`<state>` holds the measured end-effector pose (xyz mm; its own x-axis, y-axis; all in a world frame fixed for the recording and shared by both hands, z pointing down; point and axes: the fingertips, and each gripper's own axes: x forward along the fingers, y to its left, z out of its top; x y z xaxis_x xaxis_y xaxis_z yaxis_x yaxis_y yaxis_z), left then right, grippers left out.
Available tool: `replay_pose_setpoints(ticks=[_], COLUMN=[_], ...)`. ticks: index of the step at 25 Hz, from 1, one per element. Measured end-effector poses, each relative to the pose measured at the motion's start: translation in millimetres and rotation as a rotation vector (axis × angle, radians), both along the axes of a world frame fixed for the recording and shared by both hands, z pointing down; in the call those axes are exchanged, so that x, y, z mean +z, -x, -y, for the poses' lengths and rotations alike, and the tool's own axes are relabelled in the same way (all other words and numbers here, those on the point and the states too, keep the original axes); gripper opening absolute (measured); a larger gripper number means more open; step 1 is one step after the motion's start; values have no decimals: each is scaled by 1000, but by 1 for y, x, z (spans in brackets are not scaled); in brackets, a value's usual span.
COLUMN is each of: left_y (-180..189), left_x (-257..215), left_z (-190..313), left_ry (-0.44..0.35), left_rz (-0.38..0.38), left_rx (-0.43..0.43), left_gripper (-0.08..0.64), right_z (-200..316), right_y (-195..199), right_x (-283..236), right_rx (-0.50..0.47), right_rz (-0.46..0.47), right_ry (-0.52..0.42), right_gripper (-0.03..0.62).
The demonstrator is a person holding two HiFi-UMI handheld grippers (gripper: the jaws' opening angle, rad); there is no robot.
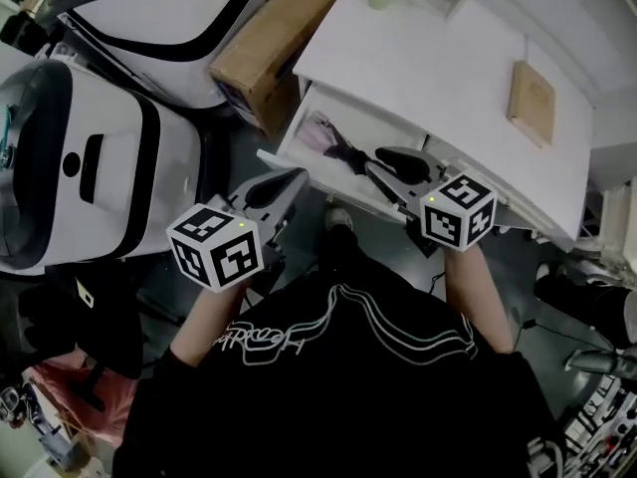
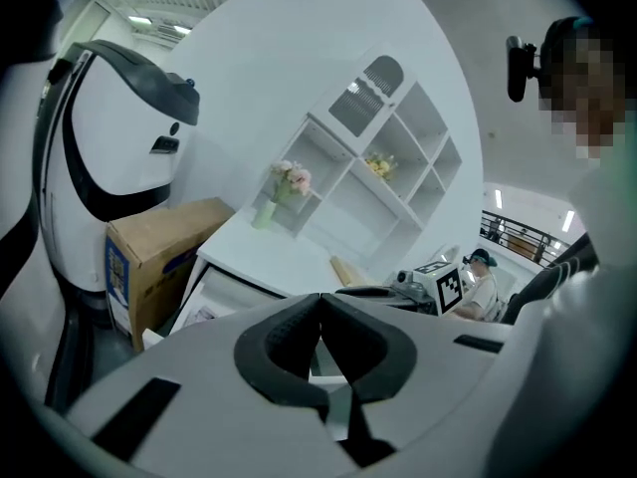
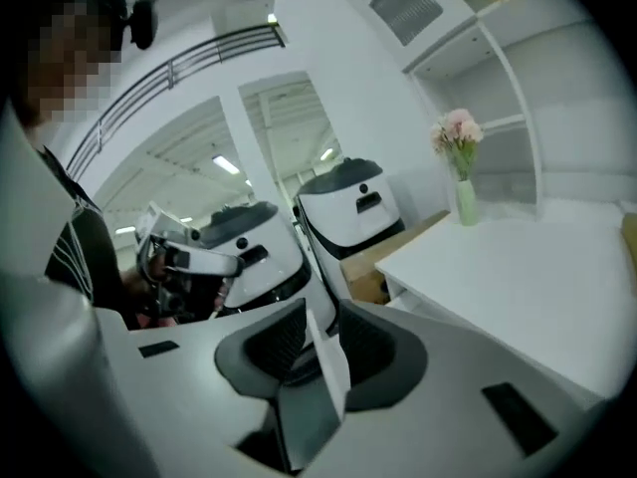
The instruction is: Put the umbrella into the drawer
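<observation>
Drawer (image 1: 350,114): pulled open out of the white desk (image 1: 438,78), front edge toward the person.
Umbrella (image 1: 333,146): lies inside the drawer, pale pink and black, folded, toward its left half – no tong touches it.
Left gripper (image 2: 319,298): clenched, dark pads tip to tip with nothing between; in the head view it hangs just outside the drawer's front left corner (image 1: 301,175).
Right gripper (image 3: 318,313): jaws a little apart, grasping nothing; held over the drawer's front edge, right of the umbrella (image 1: 377,158).
Cardboard box (image 1: 274,43): on the floor, against the drawer's left side.
Vase (image 3: 466,199): pink flowers, on the desk top well behind the drawer.
Brown flat book (image 1: 530,103): on the desk top, far right of the drawer.
White machine (image 1: 90,167): well left of the drawer – a second stands behind it.
</observation>
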<state>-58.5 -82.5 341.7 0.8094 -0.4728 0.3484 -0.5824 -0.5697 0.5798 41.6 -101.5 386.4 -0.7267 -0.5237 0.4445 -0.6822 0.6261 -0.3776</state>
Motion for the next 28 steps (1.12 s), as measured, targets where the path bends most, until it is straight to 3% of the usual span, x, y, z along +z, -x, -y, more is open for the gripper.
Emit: replay_pose_setpoints(ticks=[4, 8, 18, 28], left_y=[-15, -24, -28, -36], left_x=[-30, -55, -84, -77], left_z=[-19, -42, -71, -76], left_ry=[-87, -137, -220, -208], left_rz=[-24, -63, -86, -65], left_rx=[84, 109, 188, 208], left_gripper=[20, 20, 20, 20], right_z=[-33, -65, -95, -99], right_y=[12, 16, 30, 24], right_x=[-55, -93, -110, -105], right_rx=[-15, -14, 12, 37], right_rz=[126, 241, 276, 249], right_ry=[-111, -146, -173, -170], right_gripper=[75, 57, 51, 46])
